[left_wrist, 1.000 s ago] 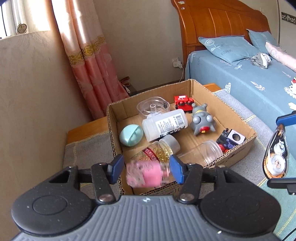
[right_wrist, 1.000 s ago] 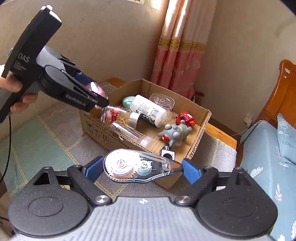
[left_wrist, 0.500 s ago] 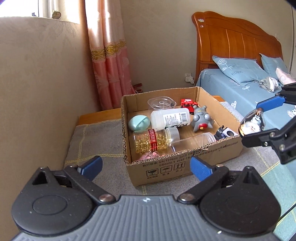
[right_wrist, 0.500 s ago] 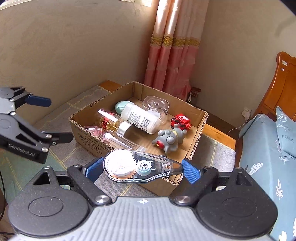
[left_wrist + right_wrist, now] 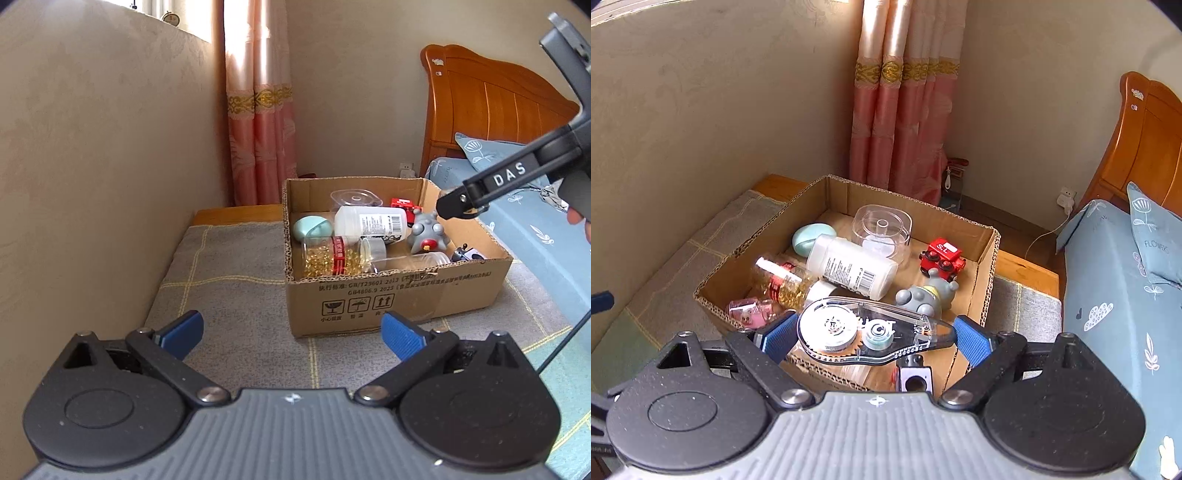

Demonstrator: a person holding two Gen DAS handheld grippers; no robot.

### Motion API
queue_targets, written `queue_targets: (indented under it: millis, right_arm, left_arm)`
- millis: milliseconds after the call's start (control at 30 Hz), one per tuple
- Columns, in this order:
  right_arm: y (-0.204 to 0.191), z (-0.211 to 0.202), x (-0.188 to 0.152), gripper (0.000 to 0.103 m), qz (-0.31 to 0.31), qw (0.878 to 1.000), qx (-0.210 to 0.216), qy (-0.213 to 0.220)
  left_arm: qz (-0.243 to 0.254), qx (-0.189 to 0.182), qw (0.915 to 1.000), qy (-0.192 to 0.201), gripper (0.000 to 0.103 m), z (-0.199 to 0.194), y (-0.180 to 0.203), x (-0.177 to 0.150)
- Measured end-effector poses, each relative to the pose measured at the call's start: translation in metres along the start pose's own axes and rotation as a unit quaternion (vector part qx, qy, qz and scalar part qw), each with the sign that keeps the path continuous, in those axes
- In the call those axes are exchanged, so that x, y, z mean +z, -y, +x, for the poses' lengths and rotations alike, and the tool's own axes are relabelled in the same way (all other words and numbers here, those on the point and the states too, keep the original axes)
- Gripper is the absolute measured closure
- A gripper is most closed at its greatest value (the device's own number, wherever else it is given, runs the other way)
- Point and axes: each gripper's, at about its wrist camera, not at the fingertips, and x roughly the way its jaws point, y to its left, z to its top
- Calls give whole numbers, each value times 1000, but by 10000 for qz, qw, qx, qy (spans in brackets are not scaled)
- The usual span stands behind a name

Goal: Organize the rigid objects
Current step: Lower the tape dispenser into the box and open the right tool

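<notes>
Correction tape held over the cardboard box
Right gripper clamps the correction tape dispenser above the box's near edge; left gripper gapes empty, jaws opening, short of the box.

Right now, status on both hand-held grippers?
Left hand-held gripper opening, empty. Right hand-held gripper shut on tape dispenser, over box. Nothing blocking.

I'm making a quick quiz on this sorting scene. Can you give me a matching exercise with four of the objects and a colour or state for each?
Things:
1. correction tape dispenser
2. toy truck
3. egg-shaped case
4. left gripper

States:
A. red, in the box
B. open, nothing between its pads
C. clamped in the right gripper
D. mint green, in the box

Pairs: 1-C, 2-A, 3-D, 4-B
</notes>
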Motion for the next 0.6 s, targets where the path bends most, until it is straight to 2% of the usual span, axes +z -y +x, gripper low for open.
queue_targets:
  millis: [267, 333, 433, 600]
  right_arm:
    - [-2, 34, 13, 10, 440, 9987, -133, -207]
    - [0, 37, 11, 6, 510, 9983, -119, -241]
    - [3, 35, 8, 0, 586, 9980, -98, -222]
    - [7, 23, 5, 0, 617, 9979, -139, -171]
  left_arm:
    - [-64, 194, 9998, 71, 1, -10, -9, -1]
    - [-124, 239, 9996, 115, 1, -12, -12, -1]
    - [-279, 216, 9993, 151, 1, -14, -16, 1]
    - [-378, 162, 9989, 220, 1, -17, -18, 3]
